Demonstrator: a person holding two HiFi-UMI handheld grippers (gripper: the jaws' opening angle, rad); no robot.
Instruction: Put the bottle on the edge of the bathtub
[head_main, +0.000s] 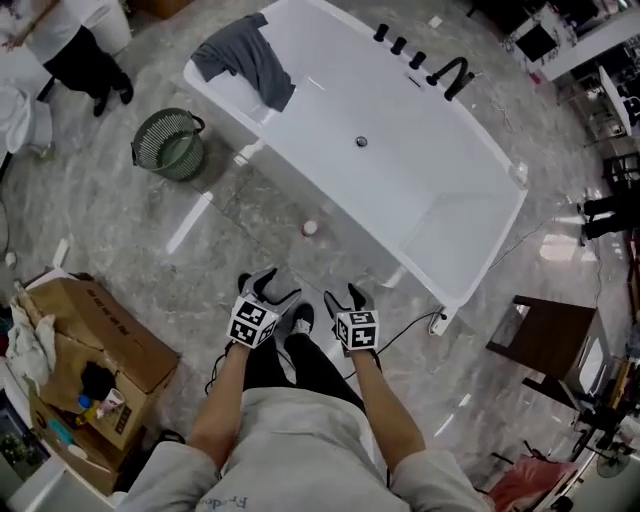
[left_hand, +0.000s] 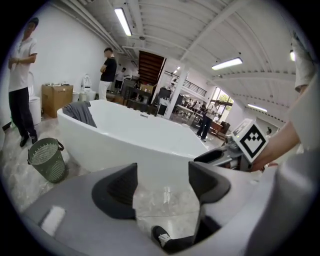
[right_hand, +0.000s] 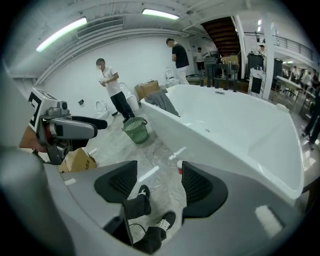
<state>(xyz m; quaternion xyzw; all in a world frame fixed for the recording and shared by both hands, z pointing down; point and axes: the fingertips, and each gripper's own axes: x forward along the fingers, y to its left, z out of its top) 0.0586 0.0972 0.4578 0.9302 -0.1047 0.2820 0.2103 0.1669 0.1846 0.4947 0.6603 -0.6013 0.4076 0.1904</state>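
A small bottle (head_main: 310, 228) with a pale cap stands on the marble floor, close to the near side of the white bathtub (head_main: 430, 170). In the right gripper view the bottle (right_hand: 179, 166) peeks out beside the right jaw, below the bathtub (right_hand: 235, 130) wall. My left gripper (head_main: 263, 287) and right gripper (head_main: 349, 299) are held side by side above the person's shoes, short of the bottle. Both stand open with nothing between the jaws: left gripper (left_hand: 162, 186), right gripper (right_hand: 159, 182). The left gripper view faces the bathtub (left_hand: 125, 135) side.
A grey towel (head_main: 250, 55) hangs over the tub's far-left rim. Black taps (head_main: 452, 76) sit on the far rim. A green basket (head_main: 170, 143) stands left of the tub. An open cardboard box (head_main: 100, 350) is at the left and a dark stool (head_main: 545, 340) at the right. A person (head_main: 75, 45) stands at the top left.
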